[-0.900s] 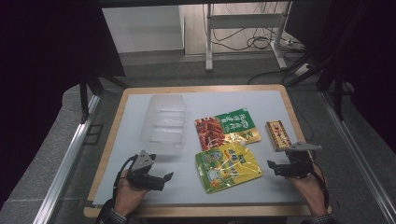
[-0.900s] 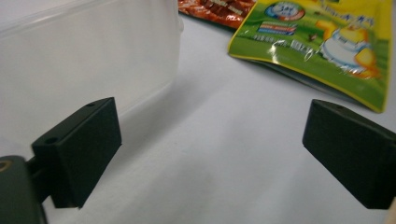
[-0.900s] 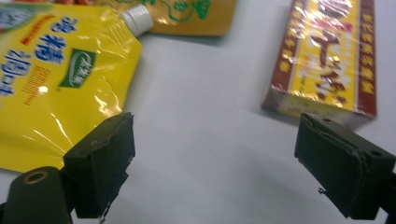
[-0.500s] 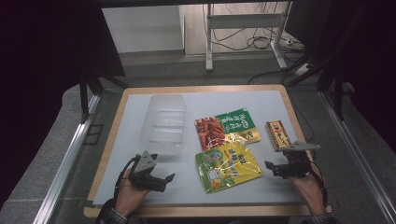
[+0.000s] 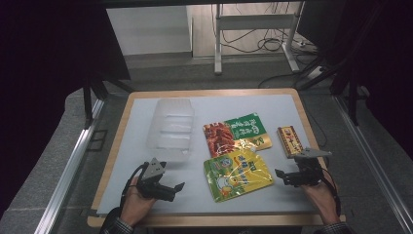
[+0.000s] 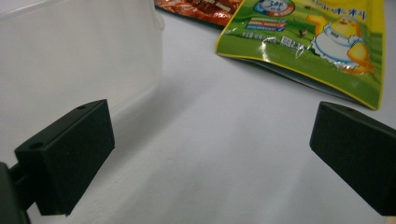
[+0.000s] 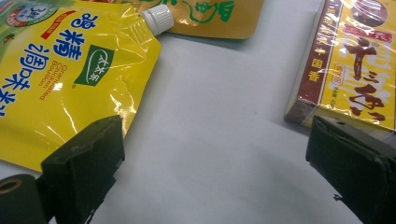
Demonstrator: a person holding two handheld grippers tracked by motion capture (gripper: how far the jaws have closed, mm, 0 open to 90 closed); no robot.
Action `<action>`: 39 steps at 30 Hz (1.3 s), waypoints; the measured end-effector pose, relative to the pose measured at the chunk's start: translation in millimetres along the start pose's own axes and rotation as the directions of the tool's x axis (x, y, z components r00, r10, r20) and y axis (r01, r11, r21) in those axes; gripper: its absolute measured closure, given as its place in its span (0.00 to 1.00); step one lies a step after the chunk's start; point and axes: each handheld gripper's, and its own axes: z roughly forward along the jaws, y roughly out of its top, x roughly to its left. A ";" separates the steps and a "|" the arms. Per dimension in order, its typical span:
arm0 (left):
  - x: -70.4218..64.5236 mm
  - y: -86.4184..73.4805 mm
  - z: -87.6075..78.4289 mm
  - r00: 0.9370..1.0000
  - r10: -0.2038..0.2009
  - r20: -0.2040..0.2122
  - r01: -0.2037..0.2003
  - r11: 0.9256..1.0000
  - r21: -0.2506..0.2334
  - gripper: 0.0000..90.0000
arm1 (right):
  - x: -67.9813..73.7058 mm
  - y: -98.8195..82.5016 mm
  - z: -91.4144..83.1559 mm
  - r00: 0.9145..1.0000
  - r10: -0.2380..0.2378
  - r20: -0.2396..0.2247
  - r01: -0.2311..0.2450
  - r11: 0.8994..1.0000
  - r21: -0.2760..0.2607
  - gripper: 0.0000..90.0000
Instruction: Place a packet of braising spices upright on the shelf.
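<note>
Plainly, the left gripper [image 5: 176, 186], jaws wide and empty, could bump the clear ribbed plastic tray [image 5: 171, 127] beside it; the glossy yellow spouted pouch [image 5: 238, 173] may slide from the equally open right gripper [image 5: 279, 173].

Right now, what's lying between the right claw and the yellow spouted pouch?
Nothing: in the high view, only bare white table surface separates the open right claw from the yellow spouted pouch.

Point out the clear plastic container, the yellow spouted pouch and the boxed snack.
clear plastic container [image 5: 171, 129], high view, its ribbed middle
yellow spouted pouch [image 5: 238, 171], high view, its printed front
boxed snack [image 5: 289, 141], high view, its top face
</note>
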 end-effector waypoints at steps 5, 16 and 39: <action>-6.7 1.6 3.8 0.999 0.042 -0.024 -0.041 0.998 0.040 0.00 | 0.5 0.4 -0.1 1.000 -0.007 0.005 0.007 1.000 -0.003 0.05; -12.4 6.9 3.6 0.999 0.041 0.010 -0.041 0.998 0.040 0.08 | 0.7 1.1 -1.9 1.000 -0.006 0.016 0.006 1.000 -0.015 0.05; -32.2 25.9 16.7 0.988 0.080 0.131 -0.082 0.997 0.008 0.45 | 3.2 3.1 -1.8 1.000 -0.021 0.002 0.021 0.999 -0.027 0.04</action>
